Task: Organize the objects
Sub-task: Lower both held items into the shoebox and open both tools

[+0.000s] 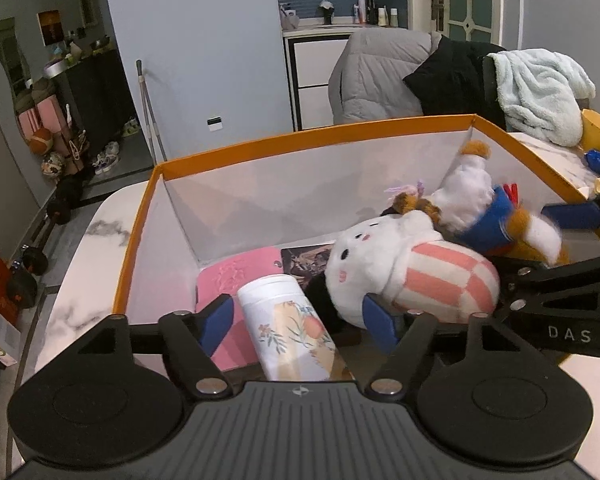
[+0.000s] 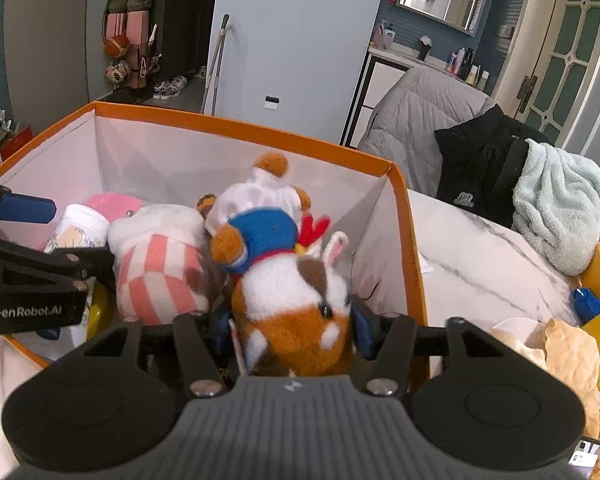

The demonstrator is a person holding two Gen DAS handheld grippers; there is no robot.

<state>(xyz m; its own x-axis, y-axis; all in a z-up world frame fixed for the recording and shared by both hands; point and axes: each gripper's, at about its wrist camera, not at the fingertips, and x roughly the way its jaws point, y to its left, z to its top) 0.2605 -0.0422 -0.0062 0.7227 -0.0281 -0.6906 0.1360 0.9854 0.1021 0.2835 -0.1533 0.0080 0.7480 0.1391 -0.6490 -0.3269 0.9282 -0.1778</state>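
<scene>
Left gripper [image 1: 300,320] jaws wide apart, gripping nothing: white floral cup [image 1: 288,320] lies between the pads without contact, on its side at the near left of the orange-rimmed box [image 1: 320,130], beside the pink-striped white plush [image 1: 412,276]. Right gripper [image 2: 290,330] part open around the brown-and-white hamster plush [image 2: 292,292]; can't tell if the pads press it. Hamster sits at the box's near right, against the striped plush.

I am seeing the dark card [image 1: 306,260] lying half hidden behind the white plush [image 1: 400,276]. I am losing the yellow item [image 2: 96,306] beneath the plush's left side.
</scene>
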